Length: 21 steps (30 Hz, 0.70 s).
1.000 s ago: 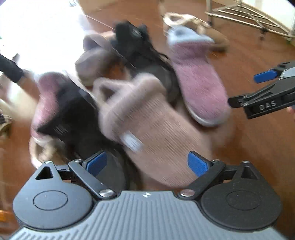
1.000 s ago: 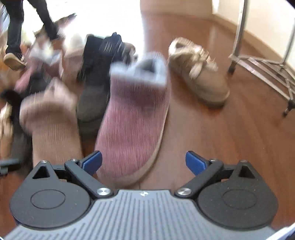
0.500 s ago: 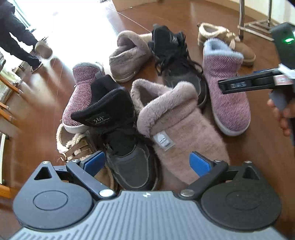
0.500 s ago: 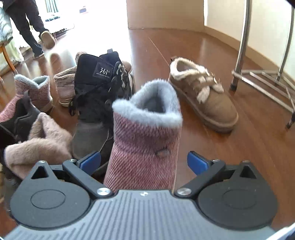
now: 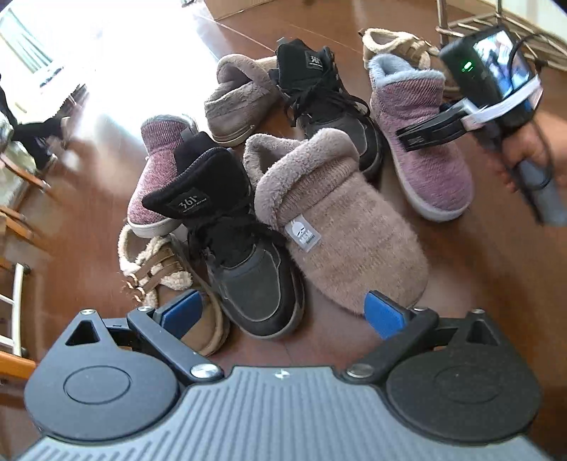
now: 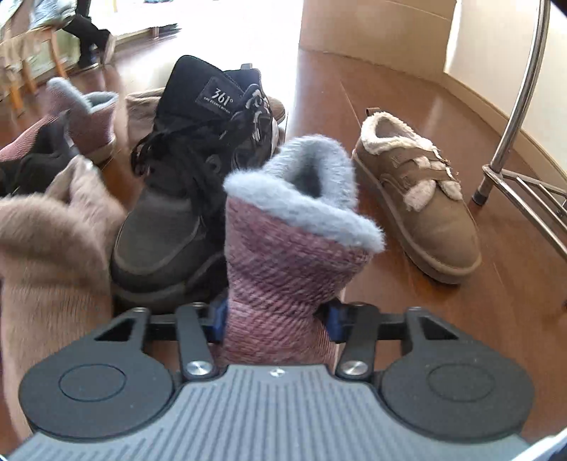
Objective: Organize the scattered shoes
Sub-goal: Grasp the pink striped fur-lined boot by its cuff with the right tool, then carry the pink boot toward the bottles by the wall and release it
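Observation:
Several shoes lie in a heap on the wooden floor. My right gripper (image 6: 276,321) is shut on the purple knit slipper boot with grey fleece lining (image 6: 290,255); the same boot (image 5: 425,142) shows at the right of the left wrist view with the right gripper (image 5: 425,133) across it. My left gripper (image 5: 283,314) is open and empty, above the toes of a black 361° sneaker (image 5: 248,269) and a fluffy beige slipper (image 5: 340,227). A second black sneaker (image 6: 187,184), a second purple boot (image 5: 159,177) and a tan fleece-lined shoe (image 6: 421,205) lie around.
A grey-brown slipper (image 5: 237,99) lies at the back of the heap. Another tan strapped shoe (image 5: 166,280) sits under the left fingertip. A metal rack (image 6: 521,142) stands at the right. A person's legs (image 6: 88,32) and wooden chair legs (image 6: 21,78) are far back left.
My right gripper has moved in low onto the purple boot and closed on its sides. My left gripper has steadied above the heap, still open.

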Each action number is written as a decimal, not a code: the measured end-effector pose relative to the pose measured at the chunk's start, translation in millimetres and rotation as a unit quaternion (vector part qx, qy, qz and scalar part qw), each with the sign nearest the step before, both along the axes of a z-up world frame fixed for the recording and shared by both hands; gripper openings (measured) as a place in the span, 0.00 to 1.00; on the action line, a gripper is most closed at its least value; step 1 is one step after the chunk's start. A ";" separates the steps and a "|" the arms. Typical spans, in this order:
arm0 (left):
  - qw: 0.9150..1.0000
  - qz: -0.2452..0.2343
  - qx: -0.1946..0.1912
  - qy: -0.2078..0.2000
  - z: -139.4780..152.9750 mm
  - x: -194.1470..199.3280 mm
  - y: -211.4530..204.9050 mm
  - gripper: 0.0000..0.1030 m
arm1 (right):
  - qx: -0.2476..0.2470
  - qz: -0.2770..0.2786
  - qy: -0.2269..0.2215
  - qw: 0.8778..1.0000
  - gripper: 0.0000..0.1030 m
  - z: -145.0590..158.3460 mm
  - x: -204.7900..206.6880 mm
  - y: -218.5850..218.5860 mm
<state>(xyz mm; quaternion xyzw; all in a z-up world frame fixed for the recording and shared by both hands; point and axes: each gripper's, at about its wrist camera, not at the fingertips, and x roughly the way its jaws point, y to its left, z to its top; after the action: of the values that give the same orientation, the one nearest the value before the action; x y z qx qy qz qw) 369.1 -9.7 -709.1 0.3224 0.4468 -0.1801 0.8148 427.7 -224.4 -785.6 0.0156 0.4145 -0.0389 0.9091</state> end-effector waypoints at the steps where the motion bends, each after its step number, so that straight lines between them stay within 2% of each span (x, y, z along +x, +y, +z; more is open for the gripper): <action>1: 1.000 -0.007 -0.001 -0.001 1.0 -2.0 -2.8 0.97 | 0.004 0.004 -0.002 1.000 0.39 5.3 -12.6 -6.7; 2: 1.000 -0.012 -0.002 -0.003 2.0 -3.8 -5.7 0.97 | 0.004 0.006 -0.005 1.000 0.39 8.0 -19.8 -9.3; 6: 0.998 -0.058 -0.006 -0.013 3.0 -15.9 -27.6 0.97 | -0.012 -0.003 -0.015 1.000 0.39 33.2 -105.8 -37.1; 10: 0.994 -0.106 -0.013 -0.007 -1.2 -28.2 -51.0 0.97 | -0.035 -0.029 0.007 0.999 0.40 48.9 -198.6 -67.8; 14: 0.989 -0.146 -0.026 0.008 -5.8 -41.4 -71.3 0.97 | -0.059 -0.028 0.034 0.997 0.40 54.2 -261.1 -90.9; 17: 0.986 -0.166 -0.023 0.014 -11.0 -49.3 -78.6 0.97 | -0.067 -0.027 0.045 0.996 0.40 52.8 -295.8 -105.4; 21: 0.984 -0.177 -0.011 0.031 -21.0 -55.5 -85.3 0.97 | -0.075 -0.018 0.054 0.996 0.40 40.4 -315.8 -122.3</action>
<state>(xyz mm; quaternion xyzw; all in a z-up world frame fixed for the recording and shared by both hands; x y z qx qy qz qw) 313.6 -94.9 -730.1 0.3816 0.4054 -0.3365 0.7595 111.9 -346.7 -745.2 -0.0479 0.4584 -0.0868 0.8832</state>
